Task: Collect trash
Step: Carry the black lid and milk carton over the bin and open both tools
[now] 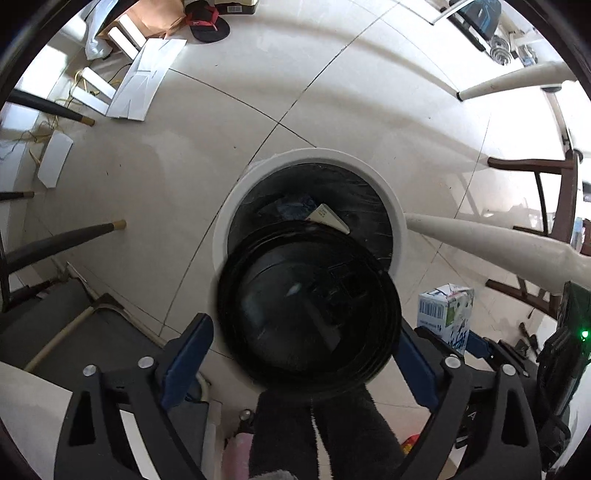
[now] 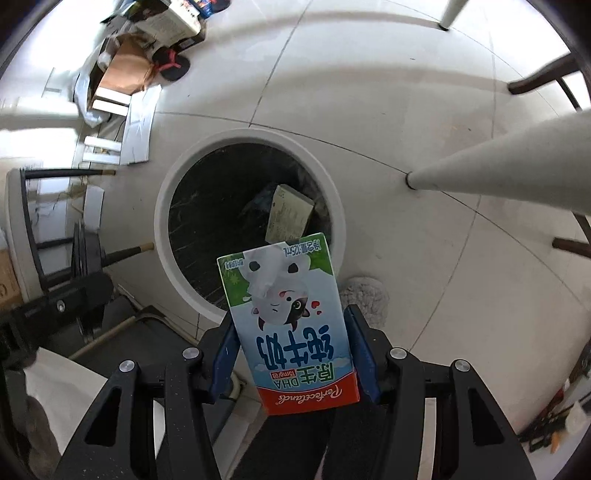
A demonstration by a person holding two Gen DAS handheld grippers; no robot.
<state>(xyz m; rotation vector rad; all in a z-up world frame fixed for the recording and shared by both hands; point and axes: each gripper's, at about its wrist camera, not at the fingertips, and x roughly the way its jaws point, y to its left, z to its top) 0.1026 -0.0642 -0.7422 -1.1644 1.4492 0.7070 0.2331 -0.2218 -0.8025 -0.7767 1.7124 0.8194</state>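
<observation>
A round white bin with a black liner (image 1: 398,221) (image 2: 162,236) stands on the tiled floor, holding a pale box (image 2: 288,214) and a dark wrapper. My left gripper (image 1: 303,343) is shut on a round black container (image 1: 306,306), held tilted over the bin's near rim. My right gripper (image 2: 291,343) is shut on a small milk carton (image 2: 291,332) with a cartoon cow, held upside down just short of the bin's near edge. The carton also shows in the left wrist view (image 1: 445,314).
White table legs (image 1: 491,243) (image 2: 498,158) slant in at the right of the bin. Dark chair legs (image 1: 62,240) stand at the left. Cardboard, white sheets (image 1: 147,77) and a sandal (image 1: 208,22) lie at the far left. A fluffy grey slipper (image 2: 365,295) is beside the carton.
</observation>
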